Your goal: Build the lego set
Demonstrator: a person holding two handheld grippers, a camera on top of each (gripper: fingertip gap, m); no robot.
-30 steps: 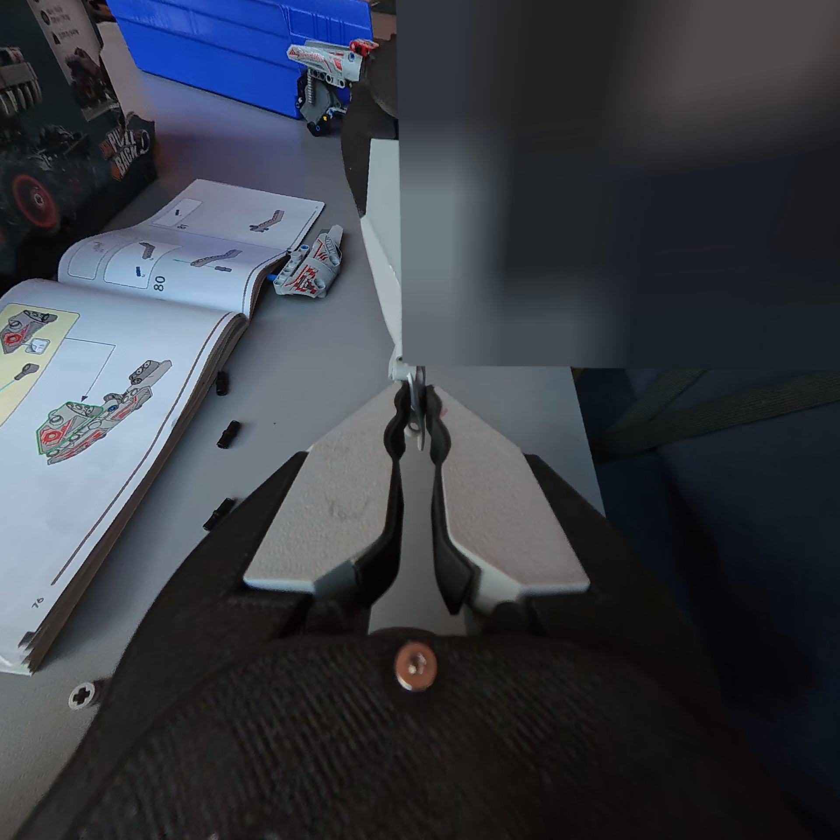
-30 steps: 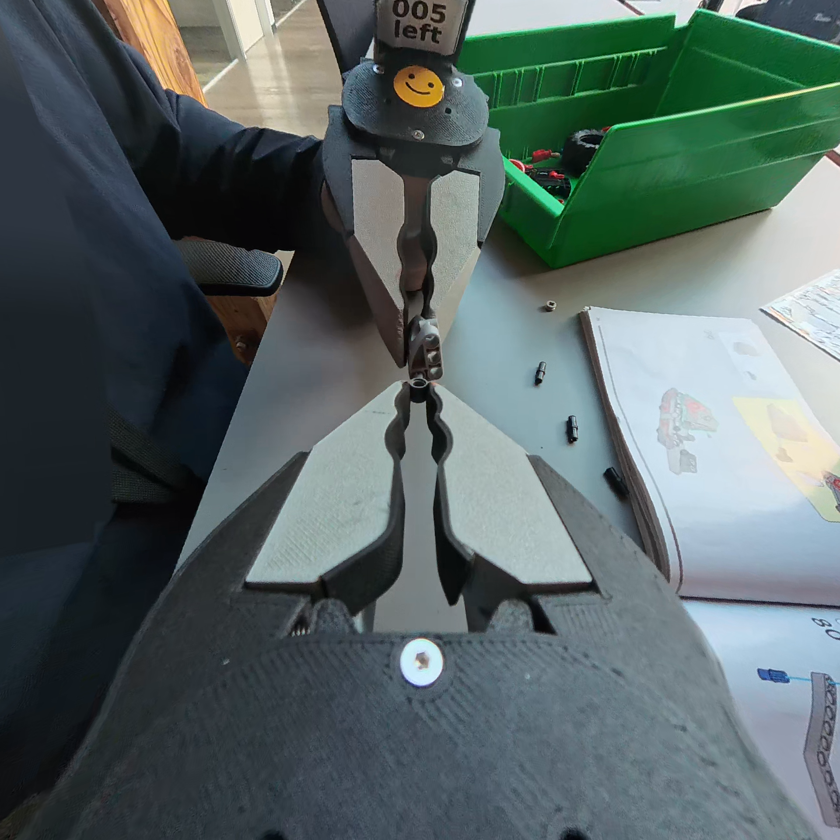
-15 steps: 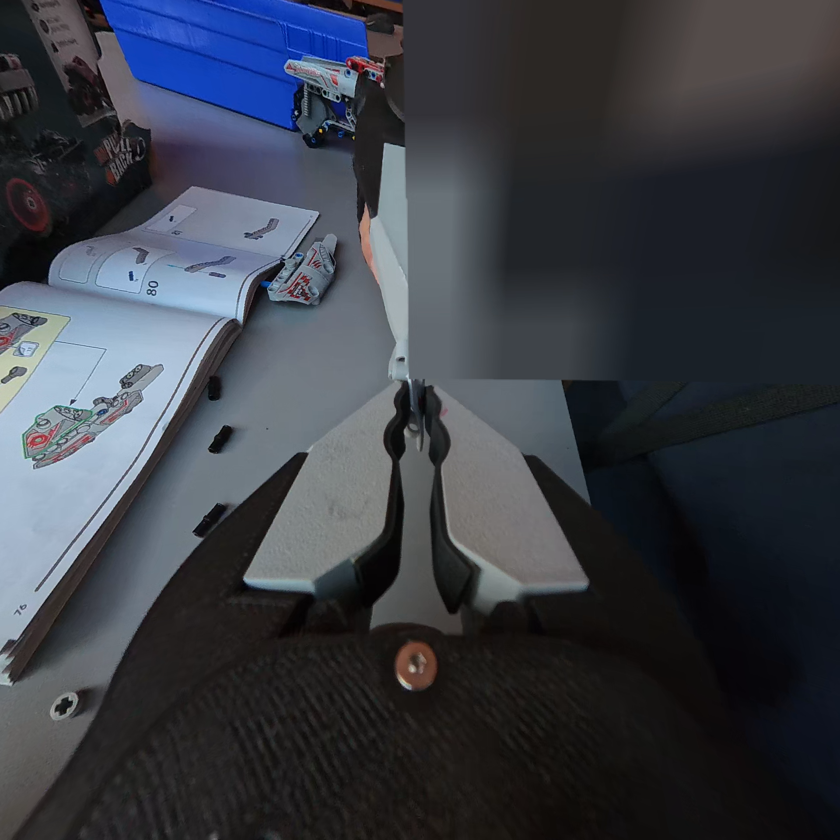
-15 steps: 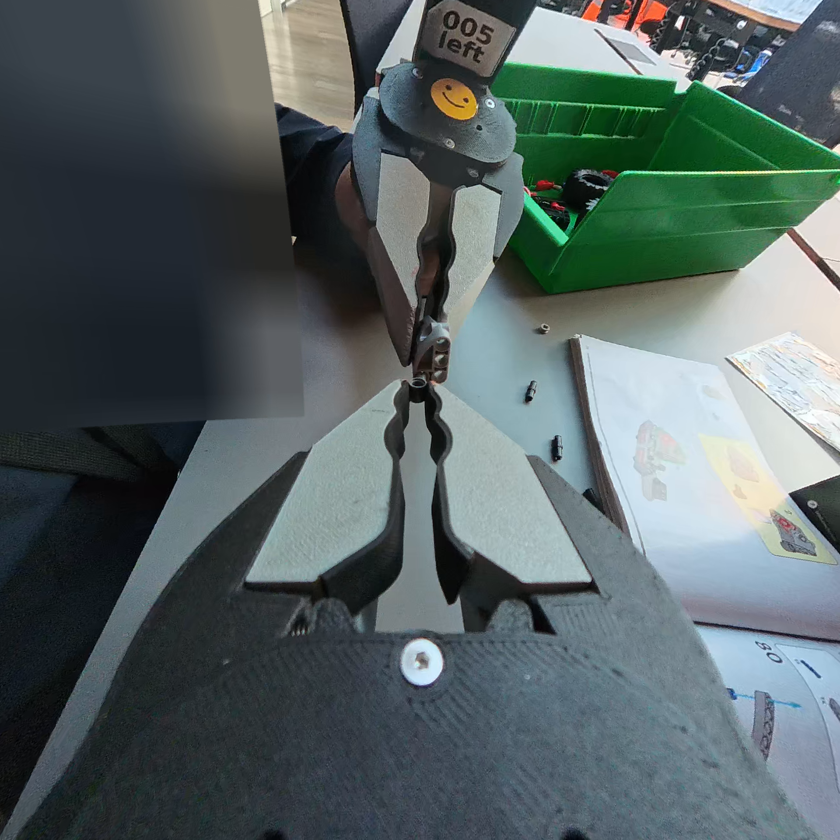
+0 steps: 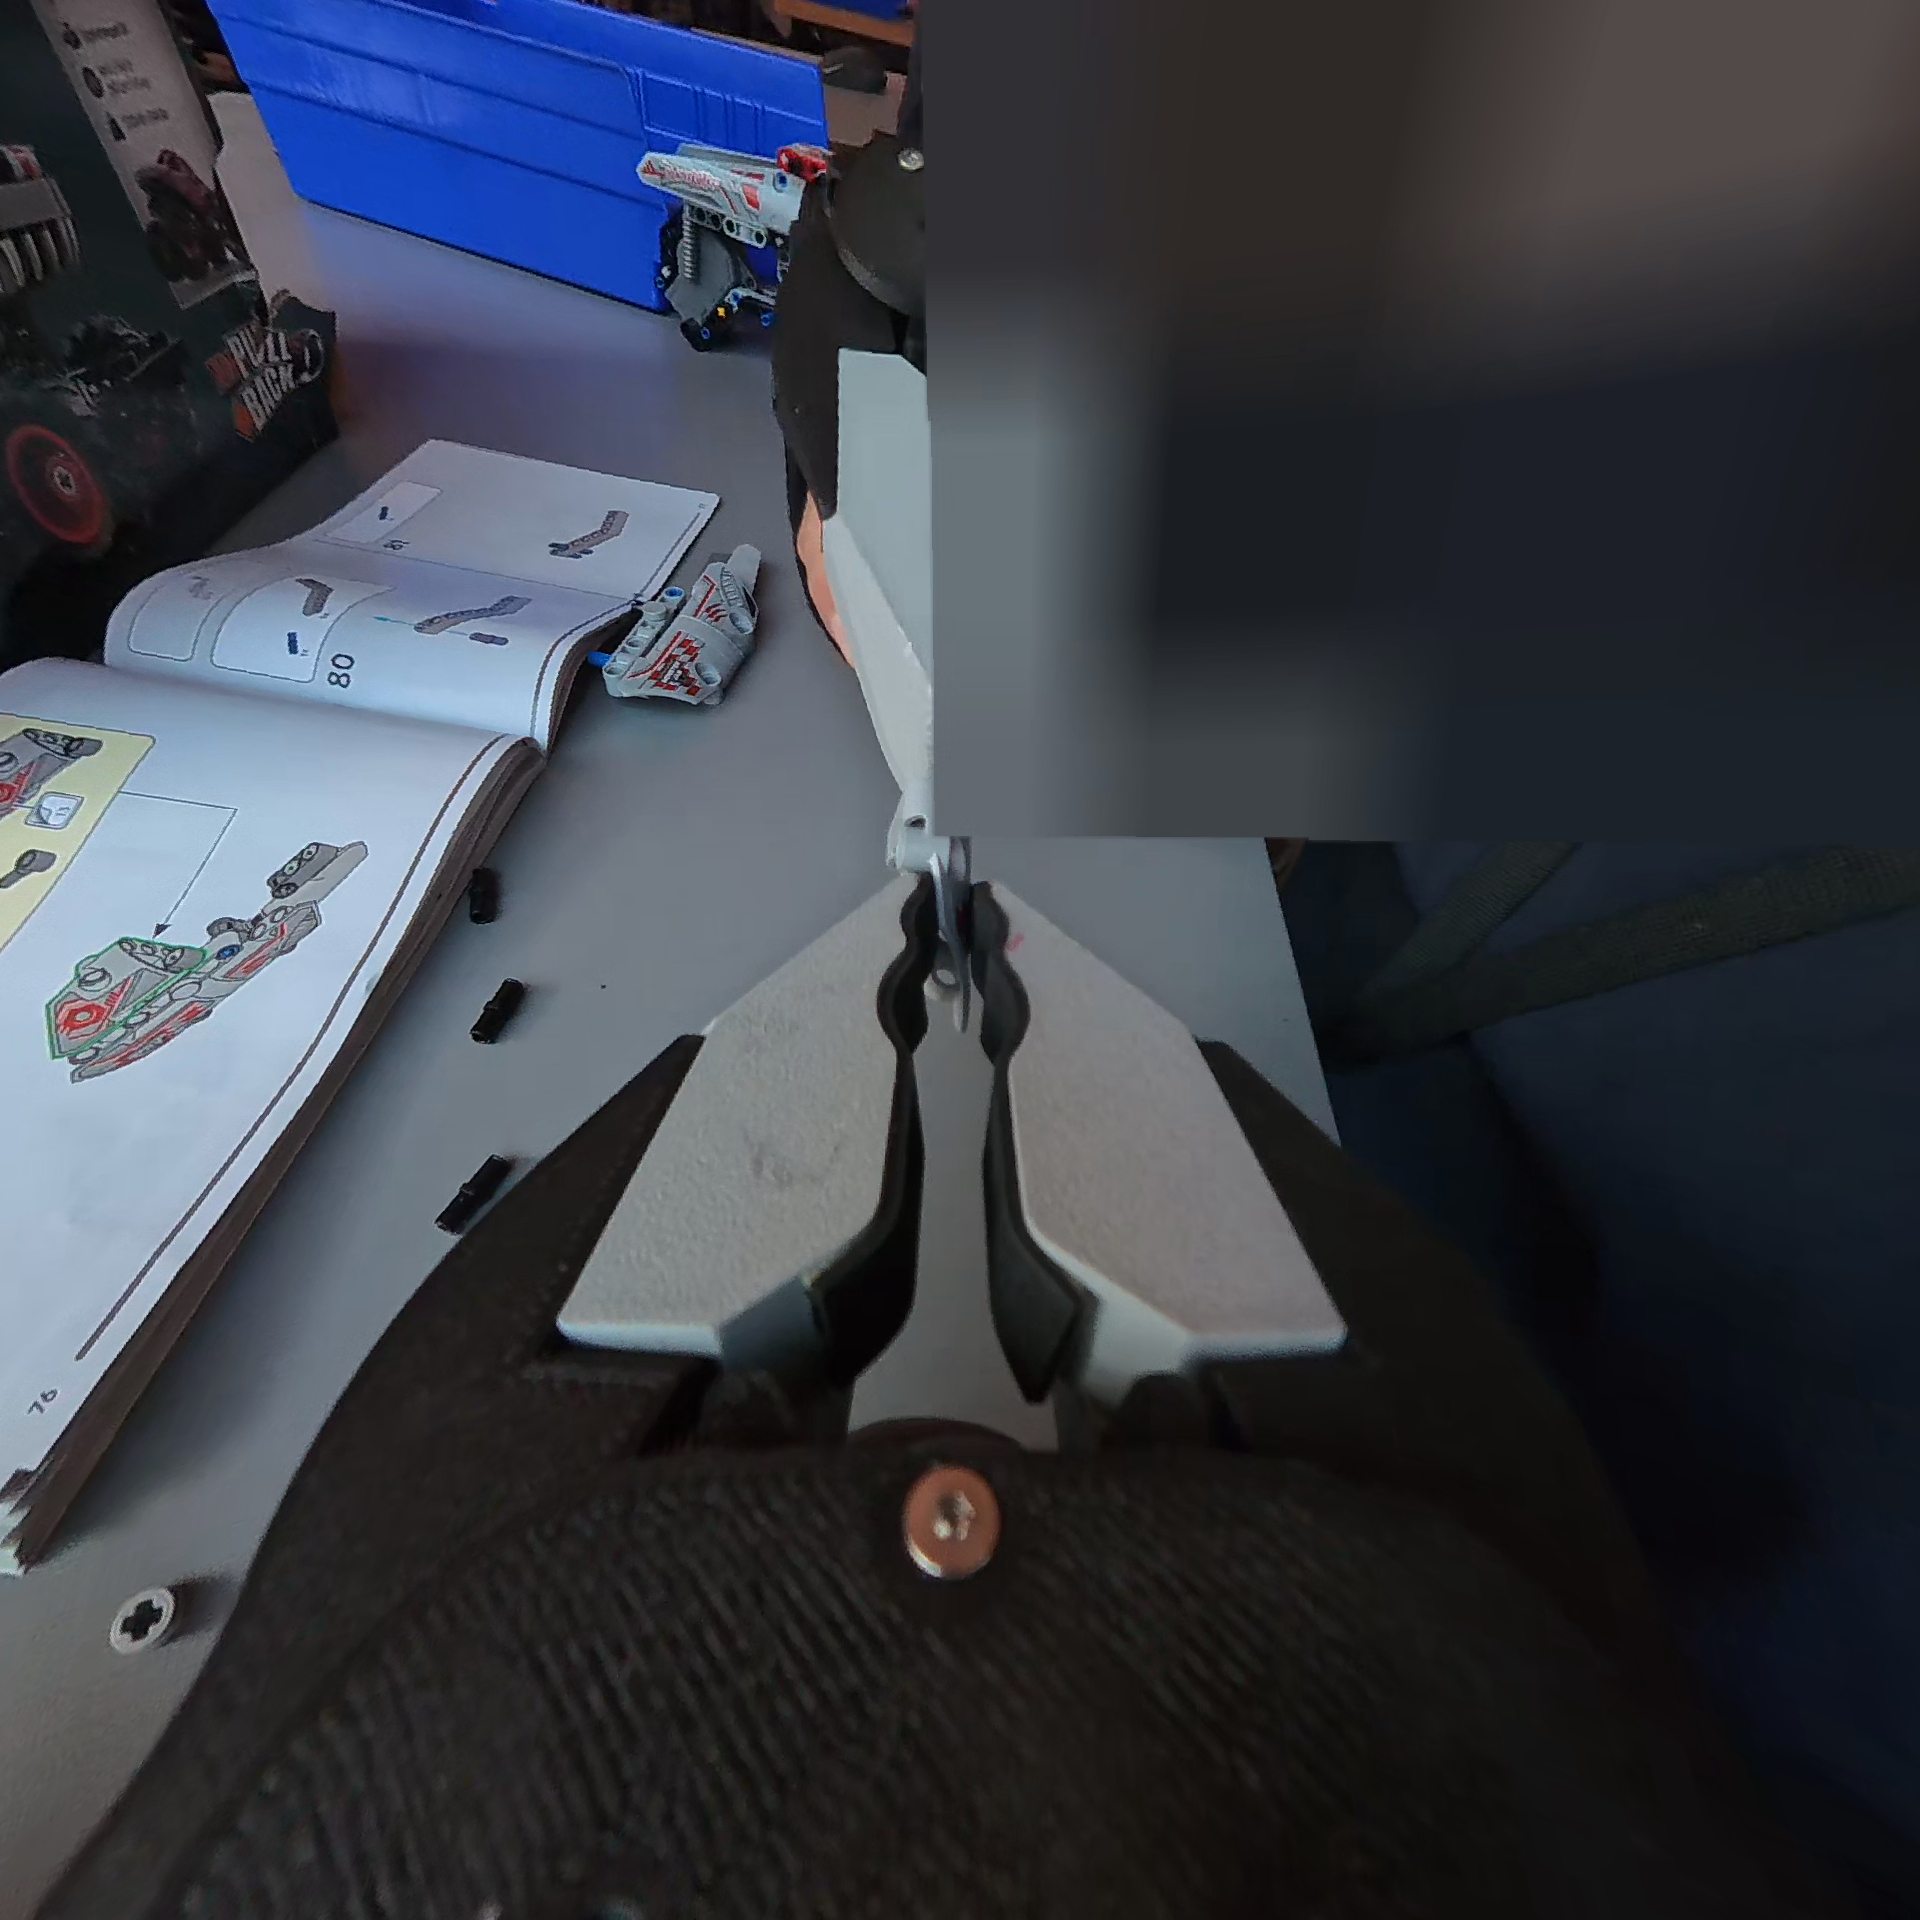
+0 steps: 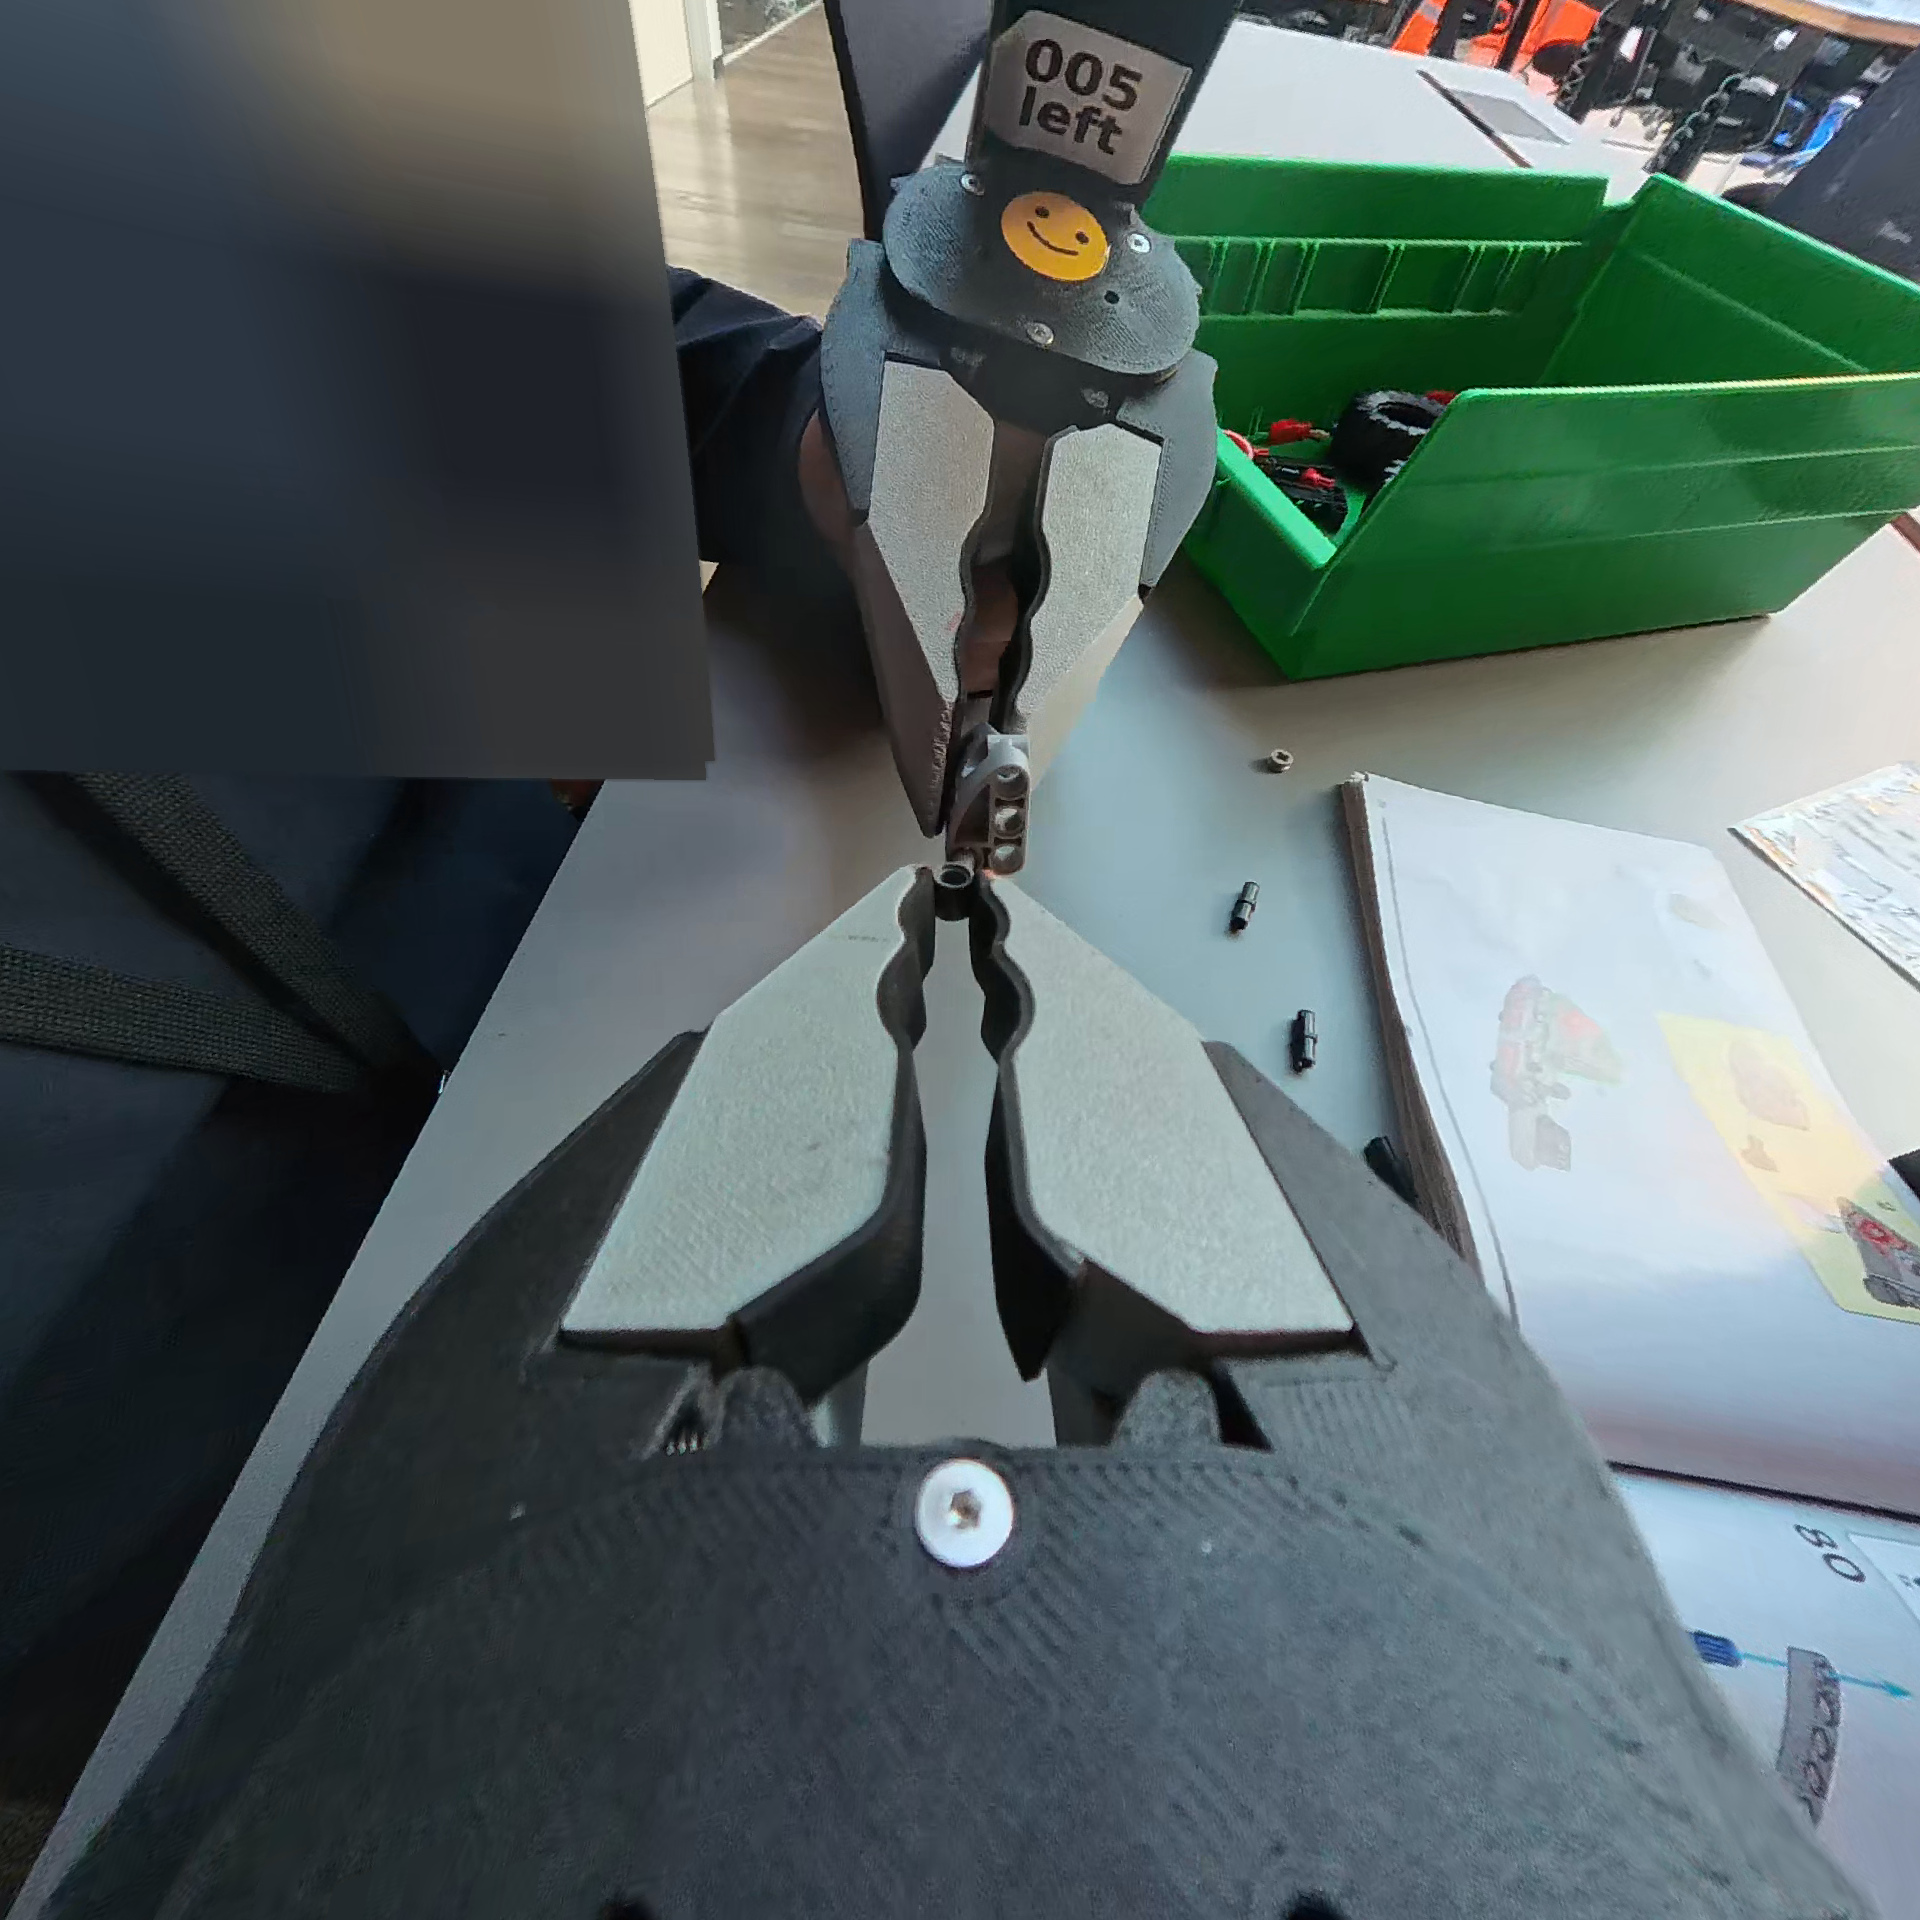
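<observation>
My left gripper (image 5: 948, 904) is shut on a small light grey lego connector (image 5: 940, 914), seen edge-on in the left wrist view. In the right wrist view the same gripper (image 6: 977, 769) hangs tip-down and the connector (image 6: 995, 795) sticks out below it. My right gripper (image 6: 954, 894) is shut on a short black pin (image 6: 954, 878), held tip to tip just under the connector. Both are above the near edge of the grey table (image 6: 1143, 831). Whether pin and connector touch, I cannot tell. My right gripper's finger (image 5: 883, 582) shows in the left wrist view, mostly hidden by a blur patch.
An open instruction book (image 5: 208, 935) lies on the table with loose black pins (image 5: 497, 1008) beside it. A grey and red sub-assembly (image 5: 686, 644) and a partly built model (image 5: 727, 239) stand near a blue bin (image 5: 499, 135). A green bin (image 6: 1558, 499) holds parts. A person's dark clothing is close by. My two grippers' fingertips are within a few centimetres of each other.
Both grippers stay shut and tip to tip. The views have shifted a little; the right wrist camera has swung so the green bin and book sit further right.
</observation>
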